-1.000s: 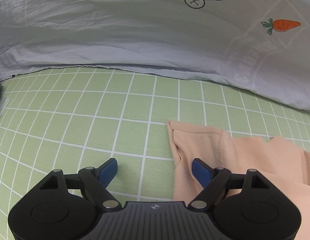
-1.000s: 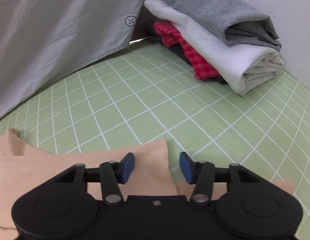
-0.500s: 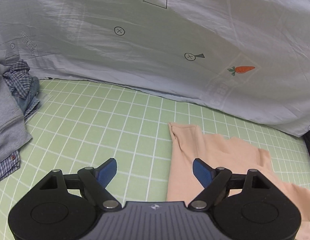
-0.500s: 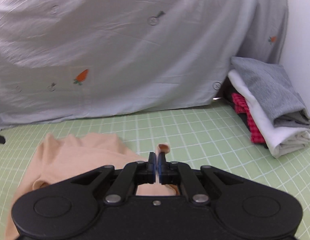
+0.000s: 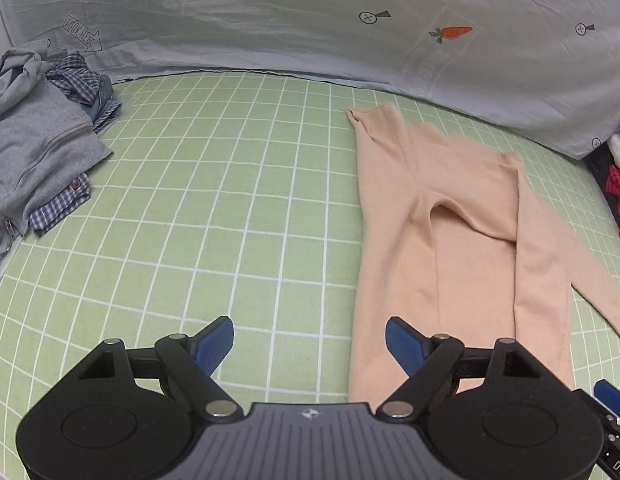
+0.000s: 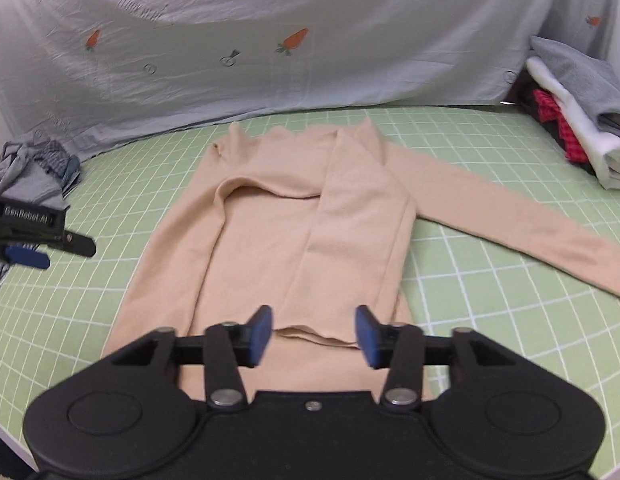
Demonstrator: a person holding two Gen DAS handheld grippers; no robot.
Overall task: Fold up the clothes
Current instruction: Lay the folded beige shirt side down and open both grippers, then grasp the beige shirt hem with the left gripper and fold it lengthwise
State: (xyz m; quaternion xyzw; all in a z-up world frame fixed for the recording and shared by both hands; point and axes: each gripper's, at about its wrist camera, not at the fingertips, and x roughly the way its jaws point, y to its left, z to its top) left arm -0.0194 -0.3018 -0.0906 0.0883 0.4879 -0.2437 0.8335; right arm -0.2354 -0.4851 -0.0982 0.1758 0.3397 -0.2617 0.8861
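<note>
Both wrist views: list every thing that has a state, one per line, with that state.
Peach top: flat on the mat, one sleeve folded over the body, the other stretched out to the side.
Left gripper: jaws open, empty.
Right gripper: jaws open, empty, above the top's hem.
Folded stack: folded, piled by the wall.
Grey and plaid pile: crumpled, unfolded.
Green grid mat: spread flat.

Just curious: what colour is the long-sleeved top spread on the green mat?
Plain peach-beige, no pattern. The long-sleeved top shows best in the right wrist view.
</note>
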